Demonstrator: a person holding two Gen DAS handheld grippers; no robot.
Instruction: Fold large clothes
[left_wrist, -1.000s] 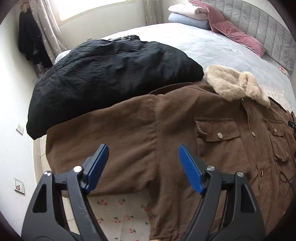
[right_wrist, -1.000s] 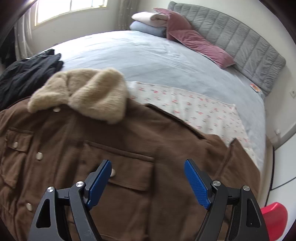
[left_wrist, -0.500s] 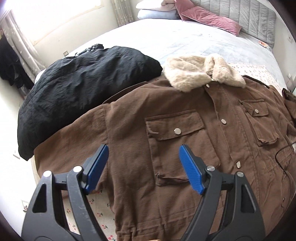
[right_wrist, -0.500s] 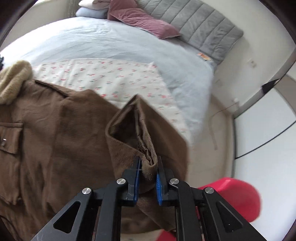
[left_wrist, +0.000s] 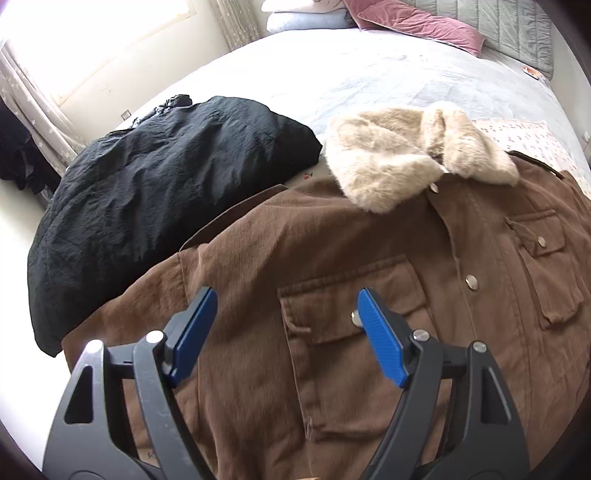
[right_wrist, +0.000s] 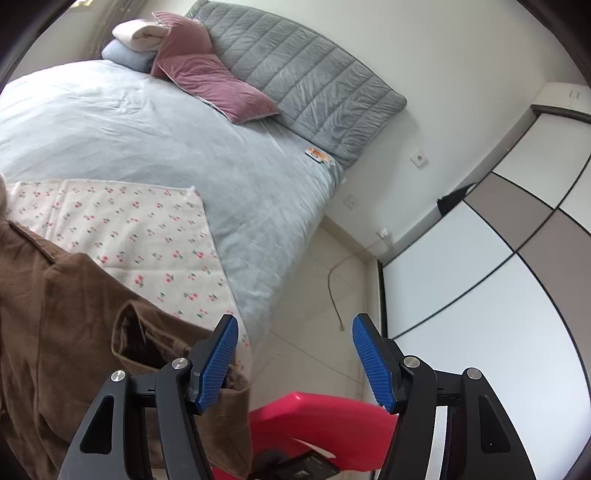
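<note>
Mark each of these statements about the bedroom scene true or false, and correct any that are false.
1. The right gripper is clamped on the sleeve cuff. False: its jaws stand open with nothing between them, and the cuff lies beside its left finger.
2. The brown coat has a pale fur collar. True.
3. The left gripper is open above the coat. True.
4. The black garment lies on top of the brown coat. False: it lies beside it on the bed; where their edges meet, the coat overlaps it.
5. A cherry-print cloth lies under the coat. True.
</note>
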